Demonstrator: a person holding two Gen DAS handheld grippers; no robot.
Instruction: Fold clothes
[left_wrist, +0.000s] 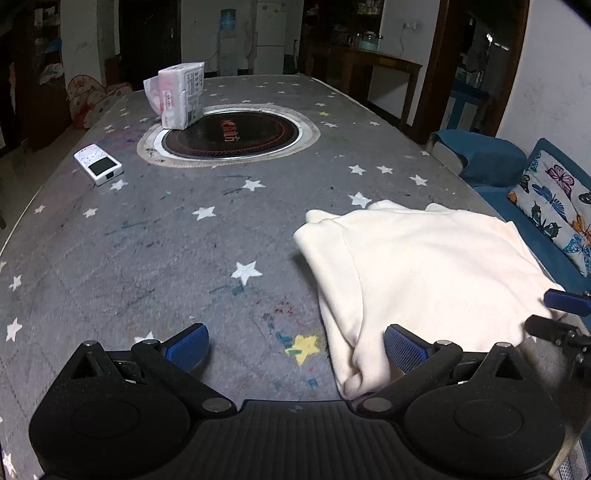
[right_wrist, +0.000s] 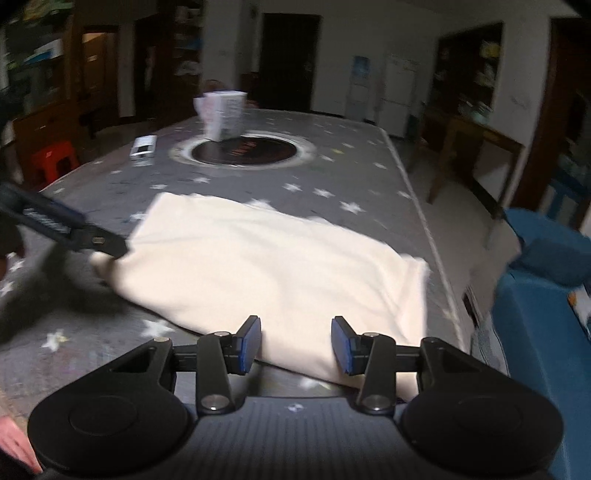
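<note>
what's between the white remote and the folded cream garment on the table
Only bare star-printed tablecloth lies between the remote and the cream garment, shown clearest in the left wrist view.

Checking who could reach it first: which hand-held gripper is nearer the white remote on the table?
Left. The left hand-held gripper is on the white remote's side of the cream garment; the right hand-held gripper is beyond it.

**Little Legible Writing**

Orange characters ran across the dark round hotplate (left_wrist: 236, 138) set into the table (left_wrist: 147, 240), too blurred to read. The white packet (left_wrist: 183, 94) beside it carried small printed lines, equally unreadable. Nothing else bore lettering.
</note>
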